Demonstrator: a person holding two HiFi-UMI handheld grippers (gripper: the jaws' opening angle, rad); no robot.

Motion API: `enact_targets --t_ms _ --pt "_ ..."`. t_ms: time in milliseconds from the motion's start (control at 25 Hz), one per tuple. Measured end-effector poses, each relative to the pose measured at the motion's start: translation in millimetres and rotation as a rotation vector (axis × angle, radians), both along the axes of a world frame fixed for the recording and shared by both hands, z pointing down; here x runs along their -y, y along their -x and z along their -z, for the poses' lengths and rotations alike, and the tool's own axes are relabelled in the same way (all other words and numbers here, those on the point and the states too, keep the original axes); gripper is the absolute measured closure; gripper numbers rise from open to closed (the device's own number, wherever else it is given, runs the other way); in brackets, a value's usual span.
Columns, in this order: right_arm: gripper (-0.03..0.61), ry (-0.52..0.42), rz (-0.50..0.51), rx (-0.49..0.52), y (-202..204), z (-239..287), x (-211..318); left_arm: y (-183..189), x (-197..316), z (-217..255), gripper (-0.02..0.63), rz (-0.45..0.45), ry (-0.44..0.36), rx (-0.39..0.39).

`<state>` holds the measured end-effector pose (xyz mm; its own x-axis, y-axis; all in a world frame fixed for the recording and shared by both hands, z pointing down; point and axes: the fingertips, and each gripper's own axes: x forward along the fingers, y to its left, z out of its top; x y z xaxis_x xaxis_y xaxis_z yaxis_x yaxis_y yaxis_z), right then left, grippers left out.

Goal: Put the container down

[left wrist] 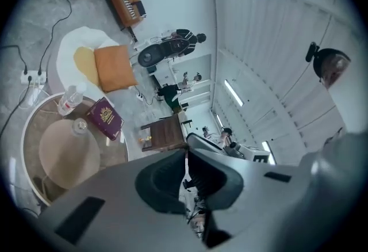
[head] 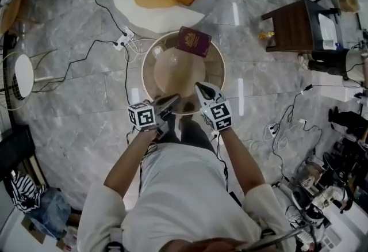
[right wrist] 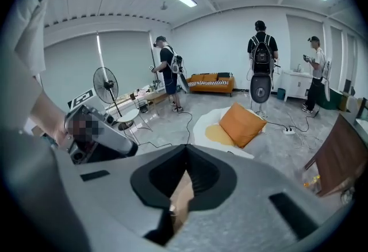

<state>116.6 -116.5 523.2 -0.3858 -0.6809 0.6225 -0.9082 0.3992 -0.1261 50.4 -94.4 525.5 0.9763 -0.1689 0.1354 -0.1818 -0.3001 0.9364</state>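
Both claws are closed tight and empty: the left claw [head: 172,99] and right claw [head: 202,90] hang over the near edge of the round worktop [head: 217,69]. The beige round thing [head: 175,72], probably the container, sits on it, released. A careless dip could bump it towards the booklet [head: 193,41] at the far rim.

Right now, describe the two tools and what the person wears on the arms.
Left tool and right tool: grey tapered jaws, dark inside, each carrying a white cube printed with black square markers. Short white sleeves cover the upper arms.
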Motion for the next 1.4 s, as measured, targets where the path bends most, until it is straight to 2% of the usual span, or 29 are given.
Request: enact_targets --t_ms 200,480,640,720,1040,1240,1400 --pt "0.583 -0.033 -0.062 0.055 -27.4 43.4 -22.6 -8.1 -13.4 28.8 0.594 0.013 -0.107 0.080" --pt "0.583 -0.080 -0.082 0.065 -67.5 75.7 -58.7 -16.3 -34.4 49.0 0.594 0.059 -0.243 0.203" --pt "0.583 -0.114 -0.042 0.073 -84.2 93.4 -85.0 -21.2 -50.2 79.2 0.594 0.129 -0.376 0.278" --pt "0.583 -0.134 -0.013 0.069 -88.8 102.0 -97.0 -21.3 -59.4 94.0 0.594 0.166 -0.417 0.299" --pt "0.583 -0.195 0.057 0.053 -98.8 125.2 -131.3 -10.6 -89.6 139.2 0.594 0.270 -0.508 0.337" --pt "0.583 -0.223 0.075 0.061 -92.0 139.4 -145.3 4.3 -102.1 154.7 0.594 0.294 -0.574 0.386" --pt "0.583 -0.250 0.073 0.042 -88.2 154.4 -146.6 15.4 -101.5 162.5 0.594 0.298 -0.587 0.405"
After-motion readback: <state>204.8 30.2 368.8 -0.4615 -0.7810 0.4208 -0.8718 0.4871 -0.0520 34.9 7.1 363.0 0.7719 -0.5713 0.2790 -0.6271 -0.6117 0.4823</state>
